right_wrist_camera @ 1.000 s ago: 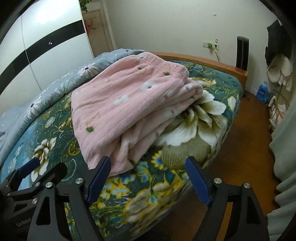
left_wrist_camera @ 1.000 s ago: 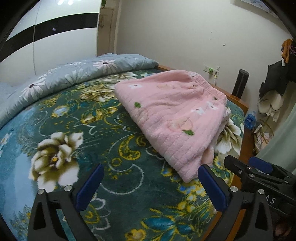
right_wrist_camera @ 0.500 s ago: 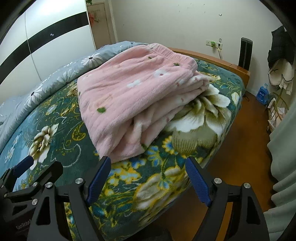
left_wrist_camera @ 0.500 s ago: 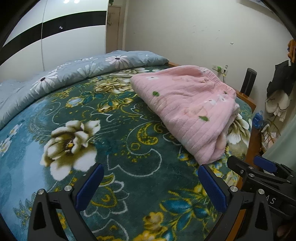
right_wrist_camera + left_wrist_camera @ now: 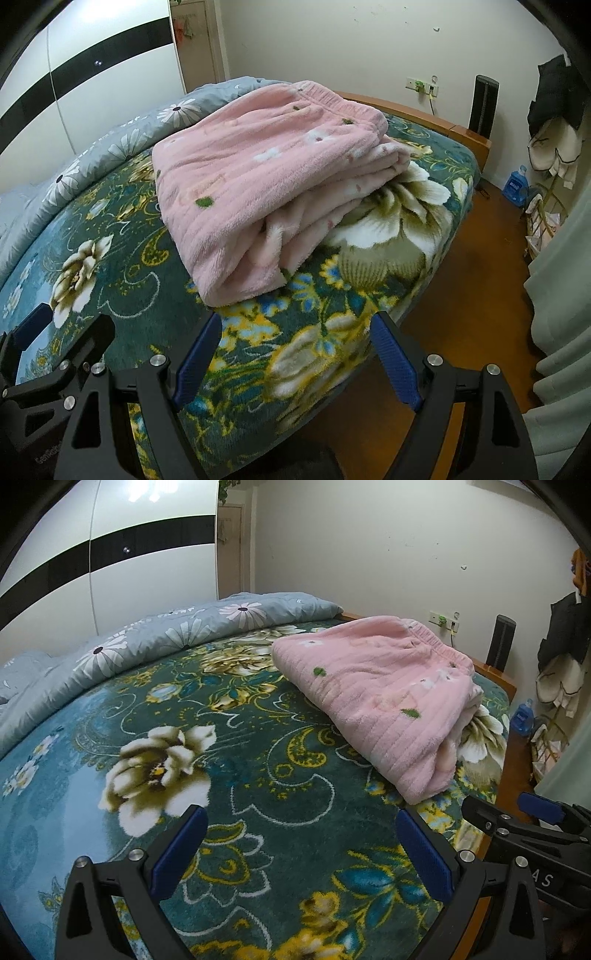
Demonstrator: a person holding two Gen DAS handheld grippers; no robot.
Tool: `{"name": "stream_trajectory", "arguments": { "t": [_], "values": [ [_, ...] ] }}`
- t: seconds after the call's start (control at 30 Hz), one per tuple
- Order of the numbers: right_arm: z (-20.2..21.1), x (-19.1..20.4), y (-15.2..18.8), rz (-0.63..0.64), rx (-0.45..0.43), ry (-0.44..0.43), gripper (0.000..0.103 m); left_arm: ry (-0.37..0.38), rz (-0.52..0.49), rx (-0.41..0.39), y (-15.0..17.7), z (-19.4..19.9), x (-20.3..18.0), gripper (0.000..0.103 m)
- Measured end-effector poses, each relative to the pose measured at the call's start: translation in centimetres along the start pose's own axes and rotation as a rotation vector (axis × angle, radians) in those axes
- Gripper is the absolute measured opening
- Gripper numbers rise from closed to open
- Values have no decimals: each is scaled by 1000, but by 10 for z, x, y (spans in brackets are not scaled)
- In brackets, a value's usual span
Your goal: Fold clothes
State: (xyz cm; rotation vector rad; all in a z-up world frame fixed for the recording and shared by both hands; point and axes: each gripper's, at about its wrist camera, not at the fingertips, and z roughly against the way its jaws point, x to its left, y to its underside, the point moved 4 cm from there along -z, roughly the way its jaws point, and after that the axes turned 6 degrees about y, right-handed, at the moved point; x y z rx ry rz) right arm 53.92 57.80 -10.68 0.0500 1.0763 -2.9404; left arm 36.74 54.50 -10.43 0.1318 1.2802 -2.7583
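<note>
Pink fleece pants (image 5: 269, 184): folded into a thick bundle, centre of the right view, on the flowered blanket (image 5: 258, 812) near the bed's right edge. Nearest, bottom of each frame: left gripper (image 5: 301, 853) and right gripper (image 5: 295, 356), both spread wide, empty, tilted down over the blanket. Now sitting smaller and further up-frame than a second ago, with more bare blanket in front: both grippers pulled back, likely this fold done. Beyond, upper left: grey daisy quilt (image 5: 166, 642), then the wardrobe (image 5: 110, 572).
</note>
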Motion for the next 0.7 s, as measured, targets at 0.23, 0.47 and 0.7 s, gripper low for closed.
{"name": "stream_trajectory", "arguments": {
  "t": [0.23,0.47,0.7],
  "values": [
    [6,1,-1,7,-13,6,84,-2,6,-13,0,3,2,103],
    [8,2,-2,8,-19,13,84,-10,-3,-29,-2,6,3,103],
    [8,3,-1,8,-17,18,84,-20,-8,-29,-3,6,3,103]
  ]
}}
